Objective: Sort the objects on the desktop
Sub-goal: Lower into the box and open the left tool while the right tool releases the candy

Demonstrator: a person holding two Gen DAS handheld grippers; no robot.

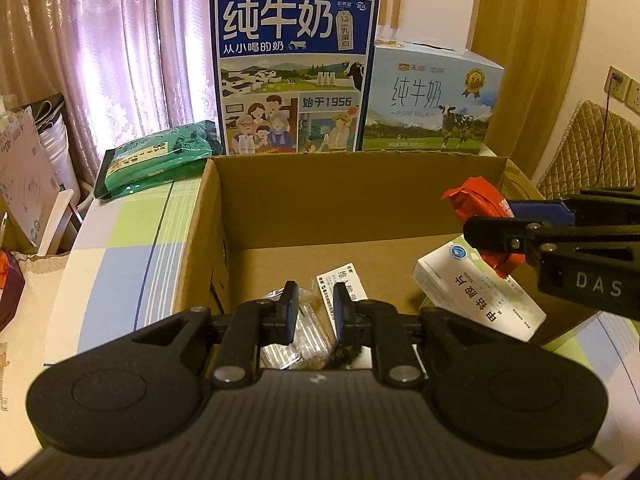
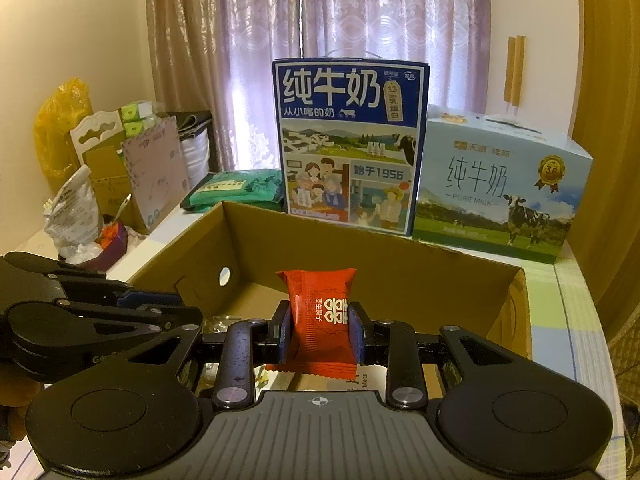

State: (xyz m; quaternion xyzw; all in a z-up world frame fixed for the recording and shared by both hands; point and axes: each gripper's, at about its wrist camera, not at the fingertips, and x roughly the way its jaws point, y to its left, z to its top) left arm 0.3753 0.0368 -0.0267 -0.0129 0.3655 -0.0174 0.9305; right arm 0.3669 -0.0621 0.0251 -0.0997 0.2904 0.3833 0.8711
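The right tool [image 2: 319, 330] pinches a red packet [image 2: 320, 320] above the cardboard box [image 2: 400, 268], mid-drop; next, spread the fingers. The left tool [image 1: 316, 308] hangs spread and empty over the box's near-left corner.

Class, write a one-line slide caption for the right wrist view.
Right gripper holds a red sweet packet above the open cardboard box, with two milk cartons standing behind.

Red sweet wrapper [image 2: 318, 322] with white characters, plain brown cardboard box [image 1: 320, 200], dark blue milk carton [image 1: 294, 72], pale blue milk carton [image 1: 432, 100], green packet [image 1: 156, 156], pastel checked tablecloth [image 1: 132, 240]
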